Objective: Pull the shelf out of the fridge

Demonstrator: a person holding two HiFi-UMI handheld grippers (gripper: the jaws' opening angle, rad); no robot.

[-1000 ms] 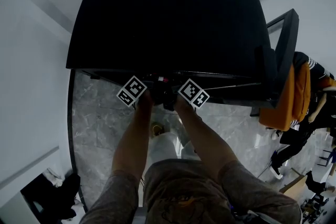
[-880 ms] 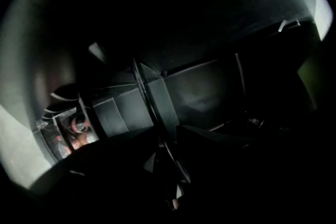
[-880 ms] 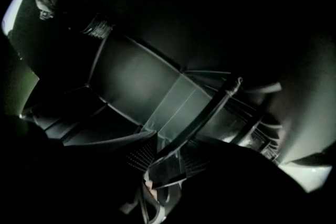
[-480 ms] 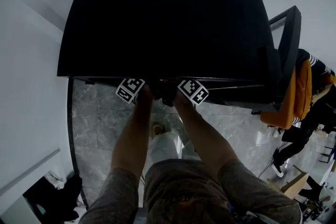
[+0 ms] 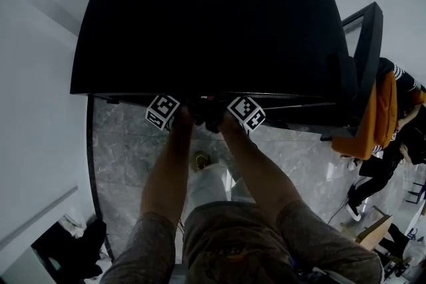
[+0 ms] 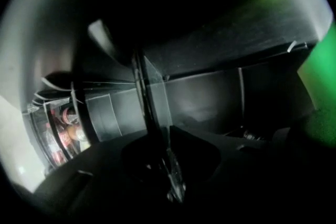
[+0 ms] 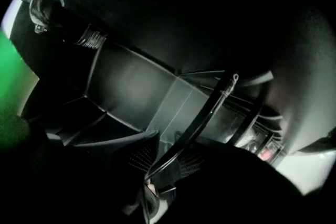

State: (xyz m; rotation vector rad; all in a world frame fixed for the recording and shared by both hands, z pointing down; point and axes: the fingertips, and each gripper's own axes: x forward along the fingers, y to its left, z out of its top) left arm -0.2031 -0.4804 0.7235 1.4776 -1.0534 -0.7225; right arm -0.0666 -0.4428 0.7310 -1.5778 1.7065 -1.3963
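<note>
Dark fridge (image 5: 206,16) hides most; left tool (image 6: 167,168) and right tool (image 7: 160,165) clamp shelf (image 6: 150,97).

head view steeply down onto the fridge (image 5: 206,16) top, both gripper views close inside it, sharing the shelf (image 6: 153,97) edge

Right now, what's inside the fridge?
The shelf, its edge clamped by the left gripper and right gripper, dark walls behind, reddish containers at one side. In the head view the black top of the fridge covers the interior.
</note>
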